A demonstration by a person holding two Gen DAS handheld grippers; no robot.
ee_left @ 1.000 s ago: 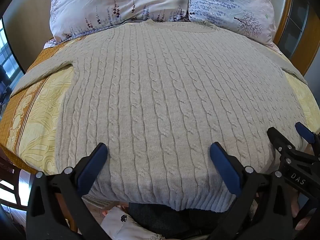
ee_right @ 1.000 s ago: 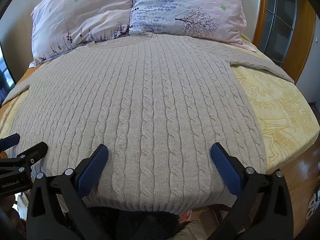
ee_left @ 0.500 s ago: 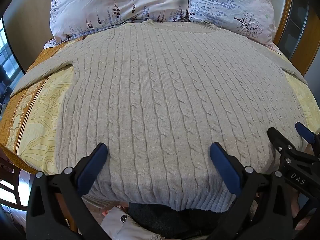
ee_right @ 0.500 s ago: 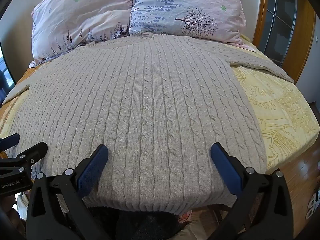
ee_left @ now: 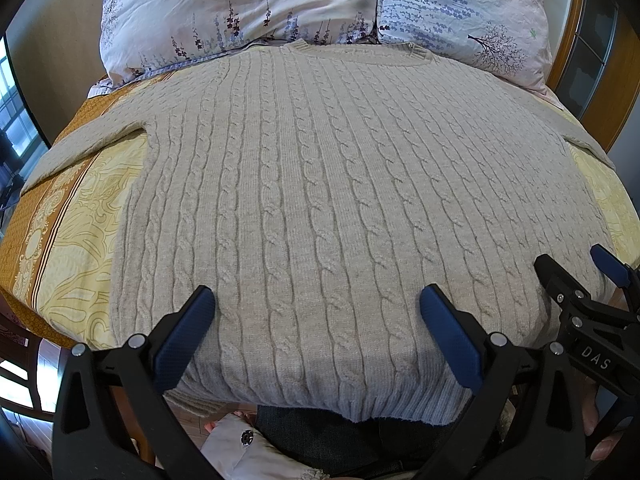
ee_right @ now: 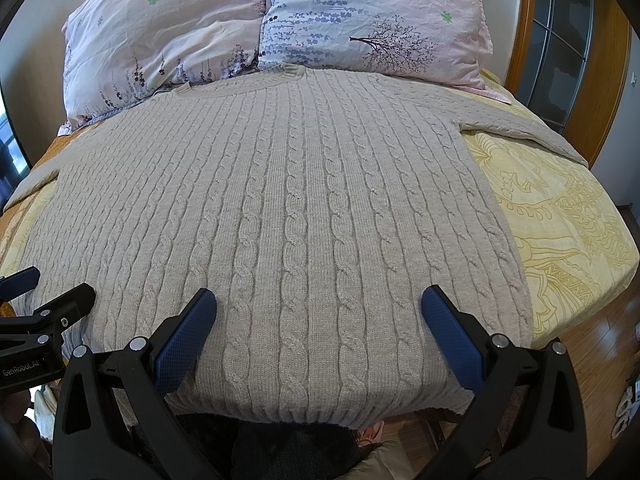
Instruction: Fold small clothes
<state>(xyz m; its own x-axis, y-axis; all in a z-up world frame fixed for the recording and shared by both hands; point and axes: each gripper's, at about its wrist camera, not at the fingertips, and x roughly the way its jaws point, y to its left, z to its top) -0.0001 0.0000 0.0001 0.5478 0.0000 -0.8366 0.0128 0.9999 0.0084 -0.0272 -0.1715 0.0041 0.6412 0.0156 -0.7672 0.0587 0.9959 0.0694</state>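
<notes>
A beige cable-knit sweater (ee_left: 320,184) lies flat and spread out on the bed, collar toward the pillows, hem at the near edge, sleeves out to both sides. It also fills the right wrist view (ee_right: 288,216). My left gripper (ee_left: 316,304) is open and empty, hovering over the hem's left half. My right gripper (ee_right: 320,304) is open and empty over the hem's right half. The right gripper's fingers (ee_left: 560,280) show at the right edge of the left wrist view. The left gripper's fingers (ee_right: 64,300) show at the left edge of the right wrist view.
The bed has a yellow patterned sheet (ee_right: 560,224) with an orange border (ee_left: 24,256). Two floral pillows (ee_left: 248,4) (ee_right: 376,20) lie against the head. A wooden headboard and frame (ee_right: 524,40) stand at the right. Wooden floor (ee_right: 600,360) lies beside the bed.
</notes>
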